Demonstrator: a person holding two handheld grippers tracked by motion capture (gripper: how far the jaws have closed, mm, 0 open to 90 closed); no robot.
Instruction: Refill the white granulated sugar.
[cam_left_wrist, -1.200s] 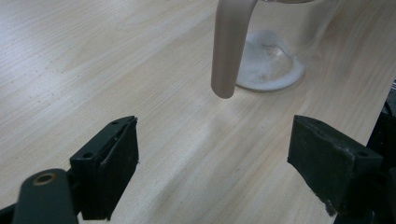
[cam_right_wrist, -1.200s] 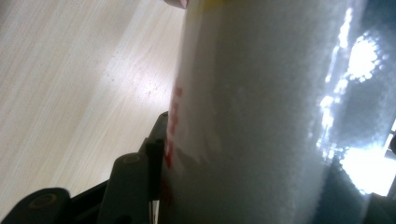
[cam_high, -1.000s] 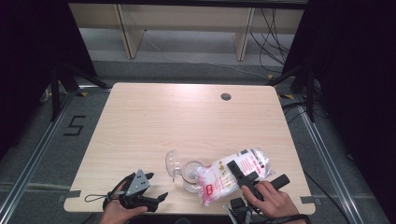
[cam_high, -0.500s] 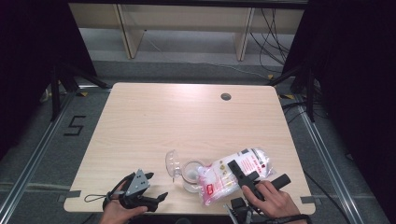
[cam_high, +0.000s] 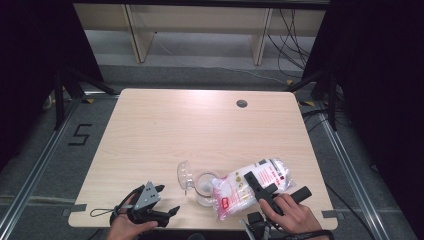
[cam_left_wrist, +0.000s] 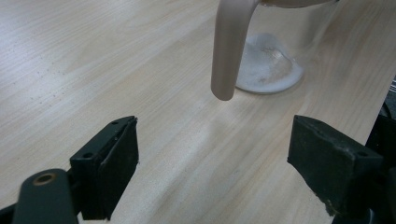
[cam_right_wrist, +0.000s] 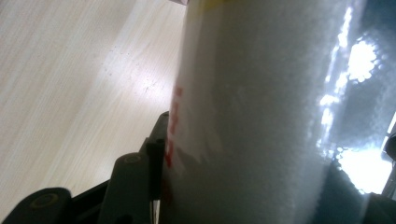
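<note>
Near the table's front edge, my right gripper (cam_high: 256, 186) clamps the bag (cam_high: 250, 187) tilted over the jar (cam_high: 204, 186) for pouring, my left gripper (cam_high: 160, 202) gaping wide, empty.

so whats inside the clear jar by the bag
A low layer of white grains lies on the bottom of the clear jar. In the high view the bag, held in the right tongs, leans over the jar's rim and covers part of its mouth.

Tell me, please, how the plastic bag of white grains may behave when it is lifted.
The bag is soft film, so it probably sags around the right hand-held gripper clamping it. Its loose grains likely shift toward the lower end. The glossy film may slip.
</note>
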